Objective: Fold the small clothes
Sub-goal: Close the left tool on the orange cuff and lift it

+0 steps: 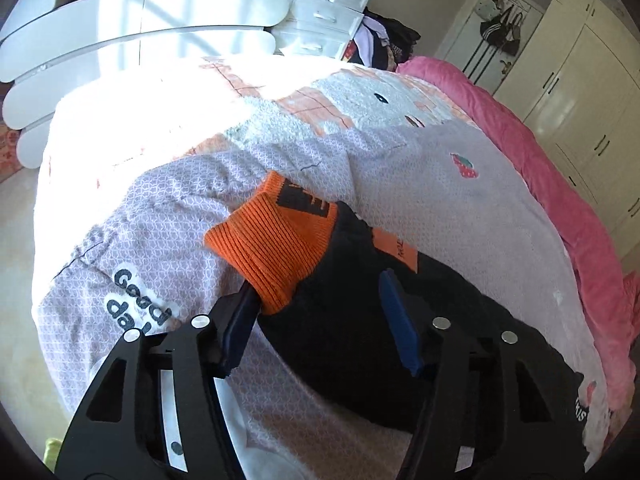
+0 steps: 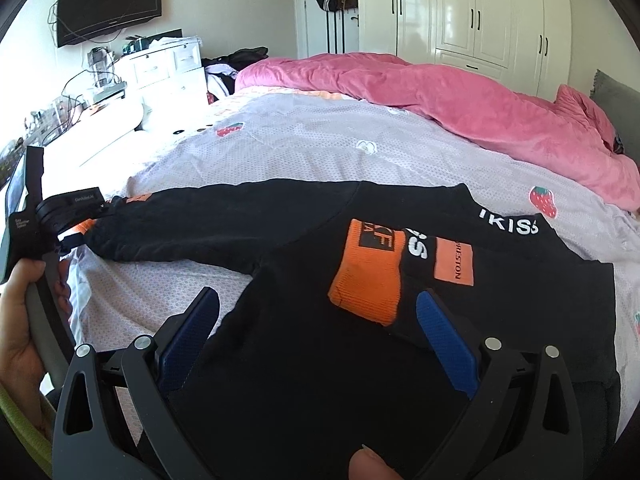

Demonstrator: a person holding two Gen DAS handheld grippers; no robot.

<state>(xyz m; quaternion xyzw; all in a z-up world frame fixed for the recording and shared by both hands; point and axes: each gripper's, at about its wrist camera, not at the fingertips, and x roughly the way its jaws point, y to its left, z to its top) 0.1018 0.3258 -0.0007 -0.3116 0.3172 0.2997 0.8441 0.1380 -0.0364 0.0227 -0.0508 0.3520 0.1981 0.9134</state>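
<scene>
Sweater (image 2: 304,280) hem cut off below

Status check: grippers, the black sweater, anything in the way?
Left gripper at the sleeve's orange cuff, grip unclear. Right gripper open over the black sweater, other cuff already folded onto its chest. Nothing in the way on the bedspread.

The black sweatshirt (image 2: 304,360) is soft matt cloth with ribbed orange knit cuffs (image 1: 272,256). The bedsheet (image 1: 168,216) looks finely textured; the pink duvet (image 2: 460,96) plush; the wardrobe (image 2: 480,8) smooth white.
</scene>
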